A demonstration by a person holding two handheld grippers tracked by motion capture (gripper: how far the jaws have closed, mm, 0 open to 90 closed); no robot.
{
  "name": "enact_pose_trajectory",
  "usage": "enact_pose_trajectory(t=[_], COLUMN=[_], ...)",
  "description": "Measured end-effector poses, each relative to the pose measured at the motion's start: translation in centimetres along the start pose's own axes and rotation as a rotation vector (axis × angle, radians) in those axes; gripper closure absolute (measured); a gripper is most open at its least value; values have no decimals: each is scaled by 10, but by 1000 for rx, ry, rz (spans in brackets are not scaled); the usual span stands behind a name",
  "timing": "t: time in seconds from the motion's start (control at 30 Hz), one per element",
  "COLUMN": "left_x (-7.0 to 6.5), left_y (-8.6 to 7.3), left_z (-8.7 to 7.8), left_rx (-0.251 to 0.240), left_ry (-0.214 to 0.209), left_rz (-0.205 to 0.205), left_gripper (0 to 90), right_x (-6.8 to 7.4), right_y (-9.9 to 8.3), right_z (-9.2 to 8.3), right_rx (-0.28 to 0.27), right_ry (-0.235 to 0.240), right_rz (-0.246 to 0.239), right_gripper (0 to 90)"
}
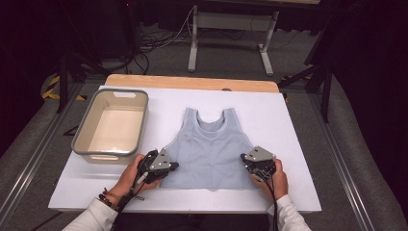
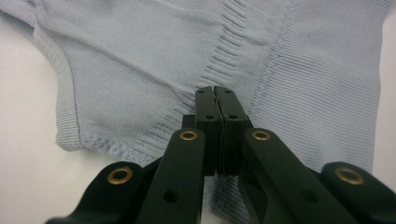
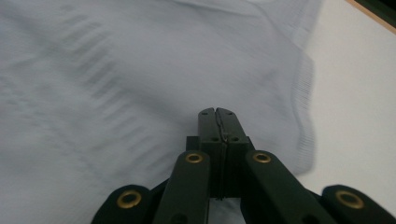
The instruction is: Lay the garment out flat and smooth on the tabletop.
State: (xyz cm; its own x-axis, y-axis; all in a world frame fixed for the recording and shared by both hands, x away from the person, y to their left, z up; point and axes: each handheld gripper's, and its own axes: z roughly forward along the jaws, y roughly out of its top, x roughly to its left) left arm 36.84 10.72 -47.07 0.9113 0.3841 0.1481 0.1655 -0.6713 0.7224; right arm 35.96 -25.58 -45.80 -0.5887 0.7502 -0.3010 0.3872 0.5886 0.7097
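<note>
Tools, left [image 1: 174,166] and right [image 1: 246,159], pinch blue knit top [image 1: 211,147] at its side edges.

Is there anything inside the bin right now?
No, the bin beside the top shows a bare floor in the high view.

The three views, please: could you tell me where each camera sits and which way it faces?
High view: above the person's side, facing forward and down on table, top, bin; both hands.
Left gripper view: on left claw, along shut jaws at the top's hem.
Right gripper view: on right claw, likewise.
All share the top.
</note>
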Motion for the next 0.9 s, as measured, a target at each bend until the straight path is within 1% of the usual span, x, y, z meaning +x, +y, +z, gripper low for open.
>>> enact_pose_trajectory(t=[0.03,0.07,0.1,0.17,0.23,0.3,0.37,0.4,0.47,0.5,0.57,0.6,0.63,0.67,0.7,0.73,0.83,0.9], left_x=[0,1,1,2,2,1,-1,-2,0,-1,3,6,8,12,14,16,22,27], left_y=[0,-1,-1,-1,-1,-1,0,0,1,1,4,8,10,16,21,25,37,44], left_z=[0,1,0,0,0,0,0,-1,-3,-4,-5,-5,-4,-2,1,3,7,12], left_rx=[6,-6,-6,-6,-5,-5,-8,-4,-21,-27,-55,-81,-92,-108,-110,-112,-127,-130], left_ry=[-1,-11,-9,-8,-5,3,16,23,26,34,49,48,51,60,69,81,92,107], left_rz=[-7,-8,-10,-18,-25,-30,-29,-30,-20,-30,-40,-70,-81,-89,-83,-75,-79,-88], left_gripper=[891,891,891,890,884,879,867,860,844,838,819,820,819,818,809,808,810,807], right_x=[-4,-11,-11,-17,-19,-18,-18,-18,-20,-22,-23,-24,-25,-25,-25,-24,-17,-12], right_y=[-3,-6,-6,-9,-10,-8,-7,-6,-3,-1,7,11,16,20,28,33,48,57], right_z=[0,0,0,-1,-1,-1,-2,-3,-7,-10,-15,-16,-17,-17,-16,-14,-6,4], right_rx=[4,14,14,22,24,32,30,28,4,-20,-61,-79,-104,-116,-135,-142,-153,-141], right_ry=[-9,-23,-23,-38,-30,-48,-52,-53,-47,-38,-30,-21,-2,3,10,12,30,46], right_rz=[19,43,43,62,77,59,49,51,78,94,101,103,116,122,124,118,81,52], right_gripper=[899,899,899,899,899,899,899,898,898,898,898,898,898,898,898,898,898,898])
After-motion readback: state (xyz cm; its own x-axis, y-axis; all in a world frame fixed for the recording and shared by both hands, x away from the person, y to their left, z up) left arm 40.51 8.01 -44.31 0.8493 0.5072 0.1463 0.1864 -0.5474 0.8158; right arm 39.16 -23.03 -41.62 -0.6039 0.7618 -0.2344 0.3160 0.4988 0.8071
